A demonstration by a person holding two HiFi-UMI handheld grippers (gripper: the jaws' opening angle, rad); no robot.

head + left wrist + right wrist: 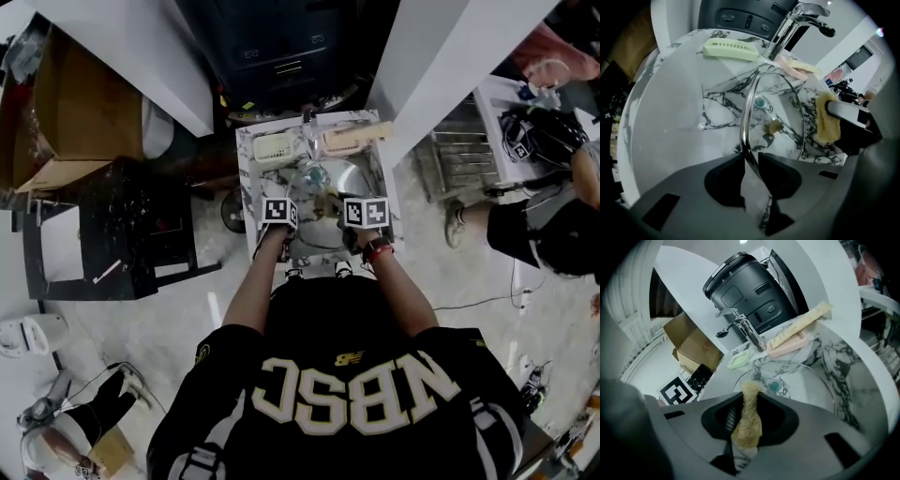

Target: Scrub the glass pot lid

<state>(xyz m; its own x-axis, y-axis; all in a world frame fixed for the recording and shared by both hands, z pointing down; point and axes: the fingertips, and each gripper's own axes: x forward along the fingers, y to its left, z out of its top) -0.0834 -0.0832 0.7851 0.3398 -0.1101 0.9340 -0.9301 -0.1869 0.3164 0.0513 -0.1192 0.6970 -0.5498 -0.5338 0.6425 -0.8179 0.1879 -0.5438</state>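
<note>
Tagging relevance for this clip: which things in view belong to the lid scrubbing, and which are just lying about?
In the job: glass pot lid, rim gripped by left tool; yellow scrub pad in right tool; sink.
Lying about: faucet, green soap dish, pink tray, cardboard box, black appliance.

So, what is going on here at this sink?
A person stands at a marble sink with a gripper in each hand. The left gripper clamps the rim of a glass pot lid, holding it on edge over the basin. The right gripper pinches a yellowish scrubbing pad close beside the lid; contact isn't clear.
</note>
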